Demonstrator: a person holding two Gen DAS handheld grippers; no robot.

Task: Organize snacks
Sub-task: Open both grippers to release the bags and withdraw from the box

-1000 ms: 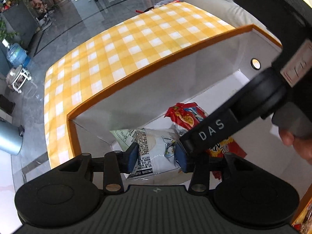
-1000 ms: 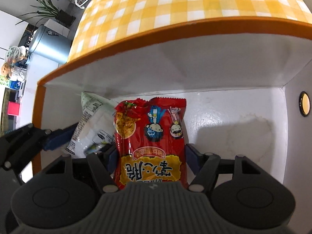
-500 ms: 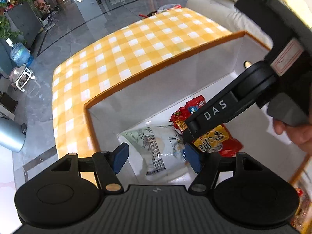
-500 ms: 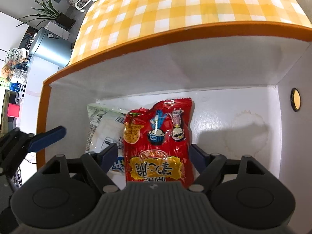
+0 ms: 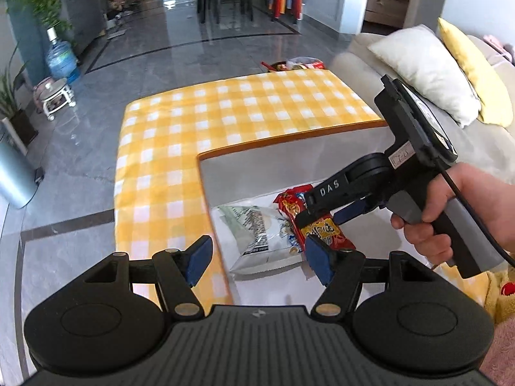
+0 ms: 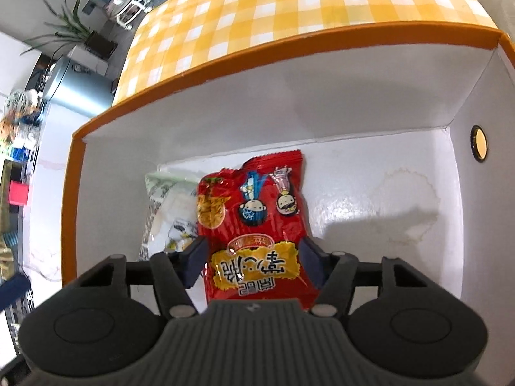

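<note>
The worktop (image 5: 244,119) in the middle of the left wrist frame wears a yellow-and-white check. The box (image 6: 289,96) has an orange rim and white inside. At its lower centre a red snack packet (image 6: 254,225) shows a yellow panel and cartoon faces; left of it lies a white and pale green packet (image 6: 167,206). The fingers (image 5: 199,259) carry blue pads on black.

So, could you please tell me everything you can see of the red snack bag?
The red snack bag is a glossy plastic packet with crimped ends, cartoon faces and a yellow label. It lies flat on the floor of the white box, overlapping the white bag beside it. The right gripper straddles its label end; whether the pads press it is unclear.
</note>
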